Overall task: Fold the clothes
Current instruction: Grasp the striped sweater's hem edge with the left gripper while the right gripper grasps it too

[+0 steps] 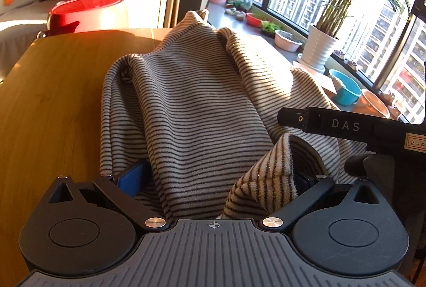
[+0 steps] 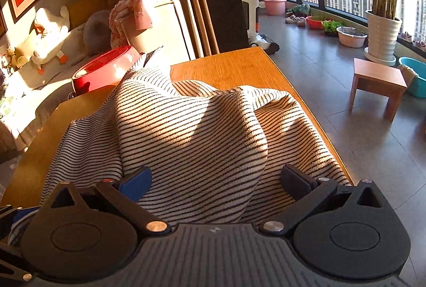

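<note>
Where two grippers meet: one striped garment (image 1: 191, 105), one table (image 1: 53, 100).

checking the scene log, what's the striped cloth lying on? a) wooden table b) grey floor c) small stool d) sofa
a: the striped cloth lies bunched on the wooden table, with the grey floor off to the side.

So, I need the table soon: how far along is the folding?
Barely begun. Done: nothing looks folded; the striped top lies bunched in loose humps on the table. In hand: the left gripper and right gripper both sit at its near edge, fingers spread wide with cloth between them, not clamped. Left: spreading it flat and making every fold.
</note>
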